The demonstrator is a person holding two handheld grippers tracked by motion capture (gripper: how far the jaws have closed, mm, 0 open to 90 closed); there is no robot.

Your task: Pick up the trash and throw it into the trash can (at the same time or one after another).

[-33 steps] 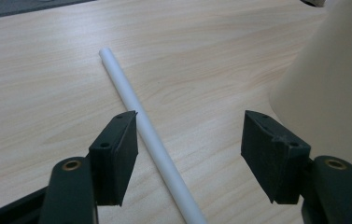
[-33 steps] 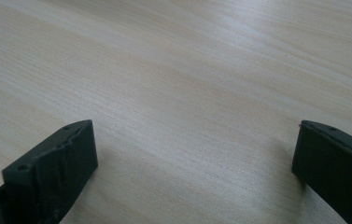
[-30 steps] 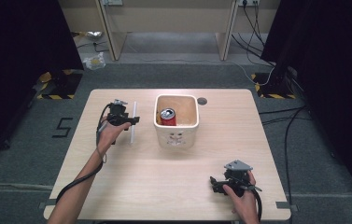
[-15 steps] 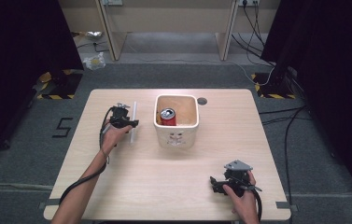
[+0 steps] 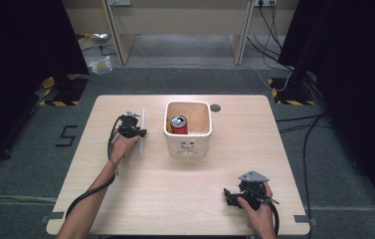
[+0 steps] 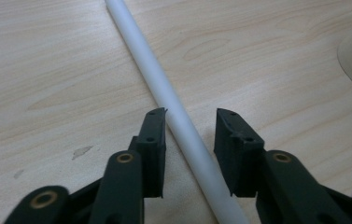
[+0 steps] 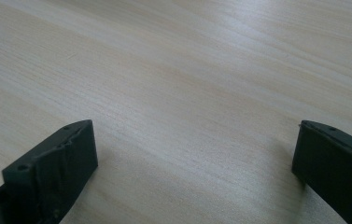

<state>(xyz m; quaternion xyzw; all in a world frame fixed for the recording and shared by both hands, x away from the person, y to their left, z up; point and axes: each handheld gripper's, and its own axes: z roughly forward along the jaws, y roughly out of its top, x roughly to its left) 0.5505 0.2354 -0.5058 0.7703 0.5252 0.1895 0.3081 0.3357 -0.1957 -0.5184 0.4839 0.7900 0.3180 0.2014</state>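
The right gripper (image 7: 194, 154) hangs low over the pale wooden table (image 7: 201, 70), jaws spread wide with bare wood between them.

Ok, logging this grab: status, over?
Left claw closing, astride white tube, not clamped. Right claw open, idle on table. Nothing in the way.

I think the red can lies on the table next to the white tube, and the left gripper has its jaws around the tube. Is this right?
Not quite. The red can stands inside the white bin, as the high view shows. The rest holds: the left gripper has its jaws, which have just been closing, around the white tube.
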